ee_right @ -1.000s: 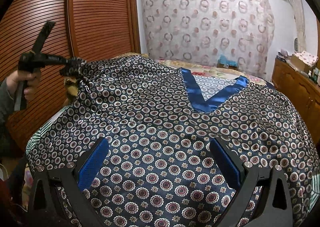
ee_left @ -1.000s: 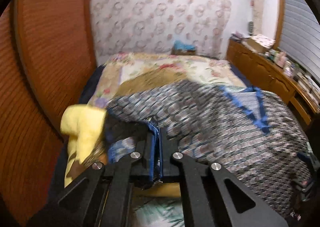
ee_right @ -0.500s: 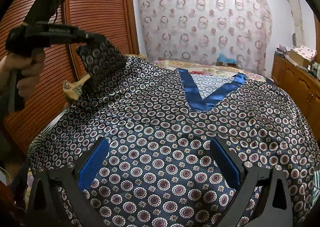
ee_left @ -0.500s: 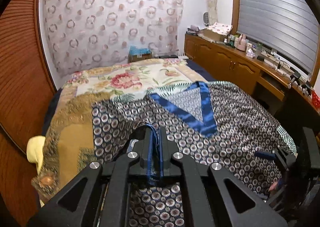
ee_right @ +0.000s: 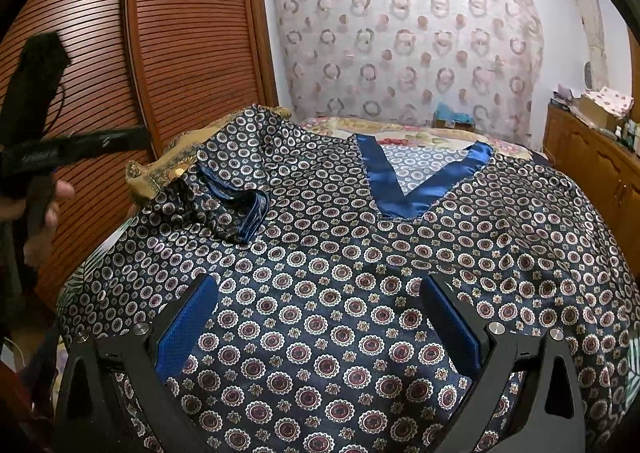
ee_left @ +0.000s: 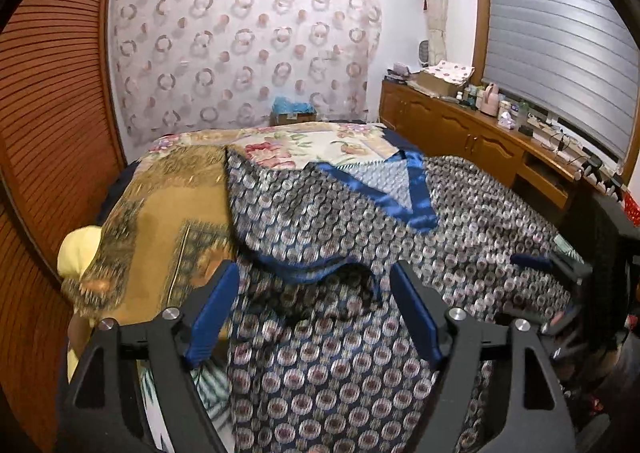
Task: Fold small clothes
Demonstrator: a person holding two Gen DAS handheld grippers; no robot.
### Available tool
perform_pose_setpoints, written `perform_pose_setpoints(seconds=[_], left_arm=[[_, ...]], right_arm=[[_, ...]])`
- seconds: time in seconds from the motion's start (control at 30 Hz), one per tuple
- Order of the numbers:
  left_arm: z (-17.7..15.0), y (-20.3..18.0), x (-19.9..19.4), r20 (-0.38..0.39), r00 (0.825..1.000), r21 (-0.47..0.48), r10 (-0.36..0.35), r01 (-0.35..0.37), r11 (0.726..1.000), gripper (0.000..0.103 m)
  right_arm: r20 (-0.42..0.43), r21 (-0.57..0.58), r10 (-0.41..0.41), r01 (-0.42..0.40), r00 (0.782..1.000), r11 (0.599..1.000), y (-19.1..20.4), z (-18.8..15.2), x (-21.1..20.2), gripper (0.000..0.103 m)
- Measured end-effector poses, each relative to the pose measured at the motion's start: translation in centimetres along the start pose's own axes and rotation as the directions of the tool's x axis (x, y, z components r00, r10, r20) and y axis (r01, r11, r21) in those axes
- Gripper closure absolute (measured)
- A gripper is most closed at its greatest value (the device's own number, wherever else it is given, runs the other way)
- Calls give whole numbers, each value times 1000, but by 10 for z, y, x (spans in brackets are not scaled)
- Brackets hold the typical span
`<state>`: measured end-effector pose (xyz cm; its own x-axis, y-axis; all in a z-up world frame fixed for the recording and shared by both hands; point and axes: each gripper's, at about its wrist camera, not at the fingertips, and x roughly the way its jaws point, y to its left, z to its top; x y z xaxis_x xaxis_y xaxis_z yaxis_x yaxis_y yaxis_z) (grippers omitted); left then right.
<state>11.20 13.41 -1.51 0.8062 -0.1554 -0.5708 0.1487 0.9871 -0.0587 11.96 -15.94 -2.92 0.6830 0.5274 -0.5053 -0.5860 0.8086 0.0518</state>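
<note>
**Sleeve dropped, jaws spread**

Since half a second ago my left gripper [ee_left: 314, 307] has let go of the sleeve [ee_right: 234, 209], which now lies folded across the shirt [ee_right: 360, 273] on the bed [ee_left: 168, 221]. Both grippers gape, holding nothing; right gripper [ee_right: 320, 325] hovers low. Fabric looks satiny, probably slippery: pinch hems.

The patterned shirt [ee_right: 360, 253] covers most of the near bed [ee_left: 168, 213], its folded sleeve [ee_right: 236, 205] forming a raised ridge on the left. Both tongs, left [ee_left: 314, 309] and right [ee_right: 320, 317], hang with jaws apart above flat cloth. A louvred wardrobe [ee_right: 180, 53] closes the left side; a wooden cabinet [ee_left: 460, 129] lines the right.
</note>
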Motion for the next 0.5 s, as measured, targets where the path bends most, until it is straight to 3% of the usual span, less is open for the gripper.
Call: perform_pose_setpoints(seconds=[0.33, 0.5], left_arm=[[-61, 10, 27, -123, 991, -36, 43, -48, 998, 24], [-75, 17, 38, -182, 979, -39, 94, -103, 994, 24]], right_arm=[[-8, -88, 86, -87, 996, 992, 9, 32, 4, 4], [-24, -136, 167, -168, 986, 976, 21, 60, 27, 14]])
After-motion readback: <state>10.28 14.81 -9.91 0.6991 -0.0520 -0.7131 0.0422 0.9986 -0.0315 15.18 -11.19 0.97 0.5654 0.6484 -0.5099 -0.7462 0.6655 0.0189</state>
